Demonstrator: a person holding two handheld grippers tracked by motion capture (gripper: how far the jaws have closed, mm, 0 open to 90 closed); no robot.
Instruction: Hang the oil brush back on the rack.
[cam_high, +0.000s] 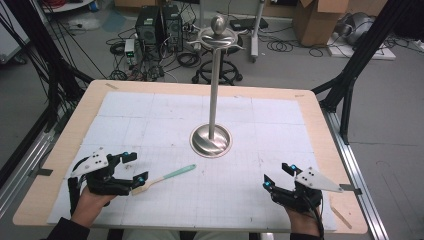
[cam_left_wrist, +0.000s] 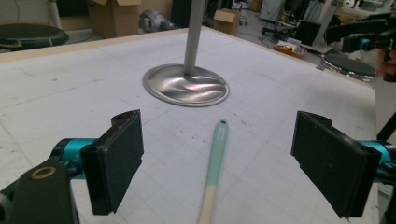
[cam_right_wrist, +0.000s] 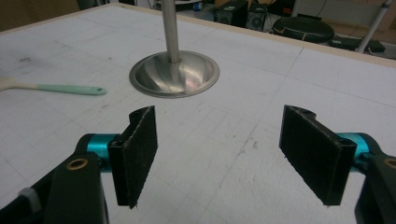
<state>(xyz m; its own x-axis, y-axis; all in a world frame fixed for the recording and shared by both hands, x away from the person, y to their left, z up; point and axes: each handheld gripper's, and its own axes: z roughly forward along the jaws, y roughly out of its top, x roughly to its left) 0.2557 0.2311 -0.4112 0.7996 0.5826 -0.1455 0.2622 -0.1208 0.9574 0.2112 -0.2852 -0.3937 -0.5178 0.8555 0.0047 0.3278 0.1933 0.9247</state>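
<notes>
Spatula (cam_high: 164, 178) — mint handle, pale wooden head — is lying on the gridded table mat (cam_high: 150, 120) at the left, its handle pointing toward the steel stand (cam_high: 211, 139). The left gripper (cam_high: 131, 170) is hovering just over its head end, jaws spread wide on either side and holding nothing; closing squarely across the shaft, low to the mat, looks wisest. Farther right, the right gripper (cam_high: 278, 176) is resting on the mat, jaws apart — empty too.

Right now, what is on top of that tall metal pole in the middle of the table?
The pole carries a shallow metal dish with small hooks at its rim, capped by a rounded metal knob. Whether anything lies inside the dish cannot be seen from this angle.
</notes>
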